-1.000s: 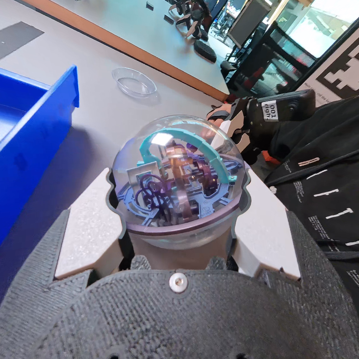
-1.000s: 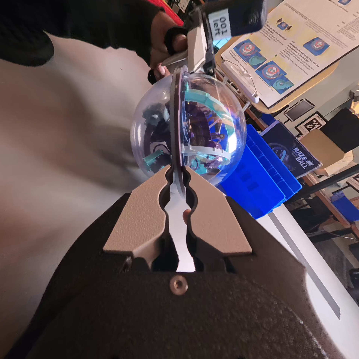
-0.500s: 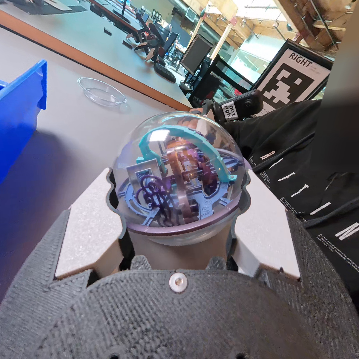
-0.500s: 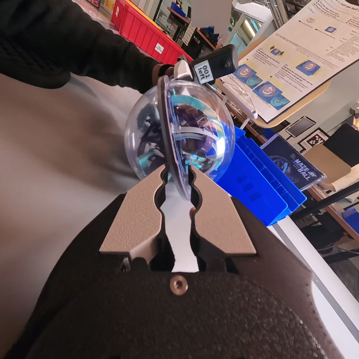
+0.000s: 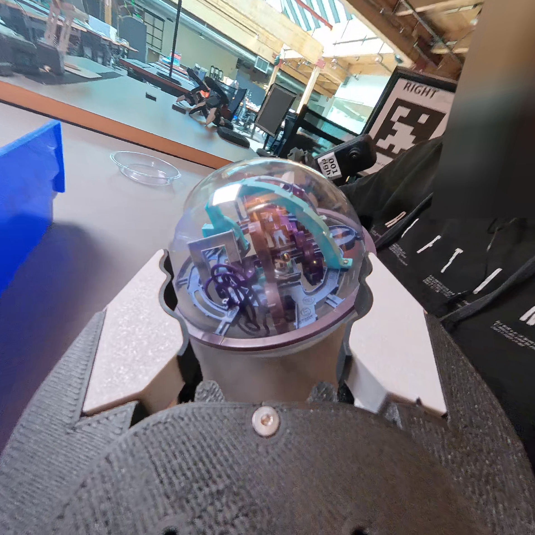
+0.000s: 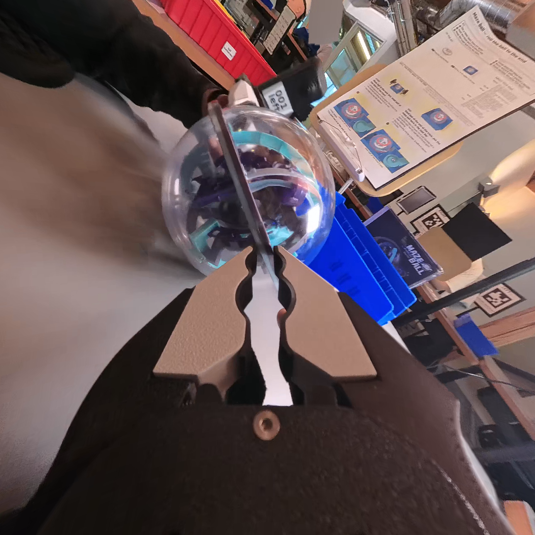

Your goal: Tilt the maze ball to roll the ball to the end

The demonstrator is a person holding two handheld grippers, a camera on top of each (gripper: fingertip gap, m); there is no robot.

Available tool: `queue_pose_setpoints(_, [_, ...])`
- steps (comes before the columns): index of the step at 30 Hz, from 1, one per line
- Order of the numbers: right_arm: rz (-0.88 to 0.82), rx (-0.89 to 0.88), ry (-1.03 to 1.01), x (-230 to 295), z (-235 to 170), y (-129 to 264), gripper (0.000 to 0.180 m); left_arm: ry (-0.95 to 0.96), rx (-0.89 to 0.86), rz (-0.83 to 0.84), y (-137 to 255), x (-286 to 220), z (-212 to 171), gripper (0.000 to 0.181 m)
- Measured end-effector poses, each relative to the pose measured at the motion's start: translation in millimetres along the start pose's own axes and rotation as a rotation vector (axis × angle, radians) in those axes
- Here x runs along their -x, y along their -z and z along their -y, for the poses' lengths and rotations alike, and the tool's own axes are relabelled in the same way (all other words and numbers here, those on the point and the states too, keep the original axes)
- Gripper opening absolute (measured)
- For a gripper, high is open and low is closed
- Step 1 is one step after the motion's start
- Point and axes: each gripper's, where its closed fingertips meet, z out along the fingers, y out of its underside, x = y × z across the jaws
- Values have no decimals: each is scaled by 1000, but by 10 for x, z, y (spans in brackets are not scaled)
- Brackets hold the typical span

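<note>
- The maze ball is one clear sphere with a dark band round its middle and teal, purple and brown tracks inside. It is held up off the grey worktop, between the two grippers.
- One small metal ball shows inside it, on a track near the middle.
- Left in the left wrist view, one blue bin stands at the worktop's left side, cut off by the picture's edge.
- Further right, one clear shallow dish lies near the worktop's far, orange-trimmed edge, well apart from the bin.
- The left gripper is spread wide, its two pale fingers pressed on opposite sides of the maze ball at the band, which lies roughly level and tilts a little.
- Right of it, a person's black top with white print fills that side.
- In the right wrist view, a black sleeve reaches in from the upper left to the left gripper on the far side of the maze ball.
- The right gripper is nearly closed, its fingertips pinching the thin band edge-on; here the band runs steeply up and leans left.
- Right of the sphere stand the blue bin, one dark blue box just behind it, and one clipboard with a printed sheet above.
- One red bin sits at the top, on another bench.
</note>
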Motion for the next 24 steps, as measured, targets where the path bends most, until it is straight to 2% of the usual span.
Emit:
queue_pose_setpoints(7, [-83,7,-21,-204,-35,46,9,-153,29,172,-40,-62,-112,126])
queue_pose_setpoints(15, [-126,64,-107,-301,-254,41,5,-195,63,411,-126,-83,-100,126])
queue_pose_setpoints(24, [-126,90,-204,-310,-407,-14,4,-217,48,516,-145,-72,-49,126])
